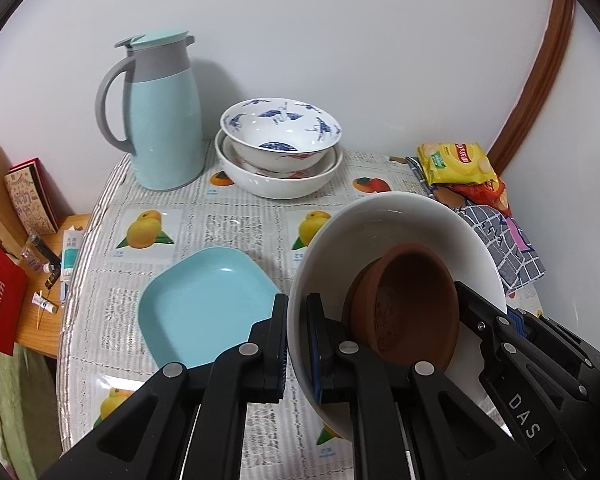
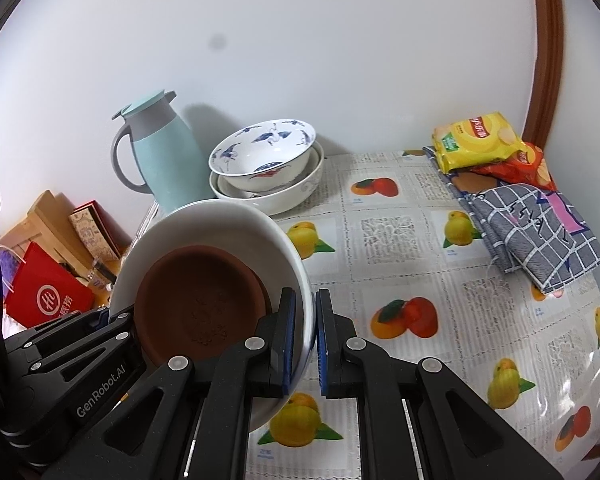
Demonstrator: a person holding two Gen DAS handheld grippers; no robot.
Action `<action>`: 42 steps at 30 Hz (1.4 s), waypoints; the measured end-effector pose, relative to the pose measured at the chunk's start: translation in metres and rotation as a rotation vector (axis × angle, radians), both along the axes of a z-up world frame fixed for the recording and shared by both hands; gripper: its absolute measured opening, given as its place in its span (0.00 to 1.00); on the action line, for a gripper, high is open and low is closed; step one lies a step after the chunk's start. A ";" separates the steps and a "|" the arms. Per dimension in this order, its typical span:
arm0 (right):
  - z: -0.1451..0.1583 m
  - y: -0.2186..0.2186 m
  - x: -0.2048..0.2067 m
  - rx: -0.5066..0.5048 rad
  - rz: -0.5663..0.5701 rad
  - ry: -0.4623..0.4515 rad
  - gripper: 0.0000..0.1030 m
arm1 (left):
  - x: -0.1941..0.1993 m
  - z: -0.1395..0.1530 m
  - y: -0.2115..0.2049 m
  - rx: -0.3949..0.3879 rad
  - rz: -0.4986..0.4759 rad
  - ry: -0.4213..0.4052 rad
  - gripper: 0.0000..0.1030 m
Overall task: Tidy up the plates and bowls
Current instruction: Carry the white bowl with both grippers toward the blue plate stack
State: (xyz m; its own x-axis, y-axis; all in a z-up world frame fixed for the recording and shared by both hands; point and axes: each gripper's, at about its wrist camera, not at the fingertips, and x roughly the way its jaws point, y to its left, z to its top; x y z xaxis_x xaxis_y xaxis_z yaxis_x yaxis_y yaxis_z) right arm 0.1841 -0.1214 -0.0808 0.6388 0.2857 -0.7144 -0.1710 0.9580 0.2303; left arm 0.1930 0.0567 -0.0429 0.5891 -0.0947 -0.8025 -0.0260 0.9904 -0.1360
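Observation:
A large white bowl [image 1: 400, 220] hangs above the table with a brown clay dish [image 1: 412, 300] lying inside it. My left gripper [image 1: 296, 344] is shut on the bowl's left rim. My right gripper [image 2: 306, 340] is shut on the right rim of the same white bowl [image 2: 204, 220], where the brown clay dish [image 2: 196, 304] shows too. A light blue square plate [image 1: 204, 304] lies on the table to the left of the bowl. At the back a blue-patterned bowl [image 1: 280, 128] sits nested in a wider white bowl [image 1: 276, 184].
A light blue thermos jug [image 1: 160, 120] stands at the back left beside the stacked bowls. Snack bags [image 2: 476, 140] and a folded checked cloth [image 2: 528, 232] lie at the back right. The fruit-print tablecloth [image 2: 420, 272] covers the table. Left of the table, a wooden stand [image 1: 40, 320] holds boxes and small items.

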 end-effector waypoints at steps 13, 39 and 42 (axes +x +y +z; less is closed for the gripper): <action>-0.009 0.042 0.011 -0.003 0.057 0.011 0.09 | 0.005 -0.012 0.042 -0.005 0.058 0.019 0.09; -0.041 0.116 0.033 -0.021 0.167 0.071 0.09 | 0.014 -0.049 0.110 -0.014 0.158 0.087 0.09; -0.046 0.119 0.037 -0.022 0.170 0.081 0.09 | 0.017 -0.055 0.112 -0.016 0.160 0.100 0.09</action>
State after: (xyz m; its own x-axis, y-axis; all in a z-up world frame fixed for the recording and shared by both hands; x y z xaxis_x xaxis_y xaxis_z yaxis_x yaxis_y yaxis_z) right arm 0.2211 -0.0023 -0.1272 0.5225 0.3687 -0.7687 -0.3130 0.9217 0.2293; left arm 0.2101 0.1691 -0.0983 0.5150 -0.0197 -0.8570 -0.1974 0.9701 -0.1410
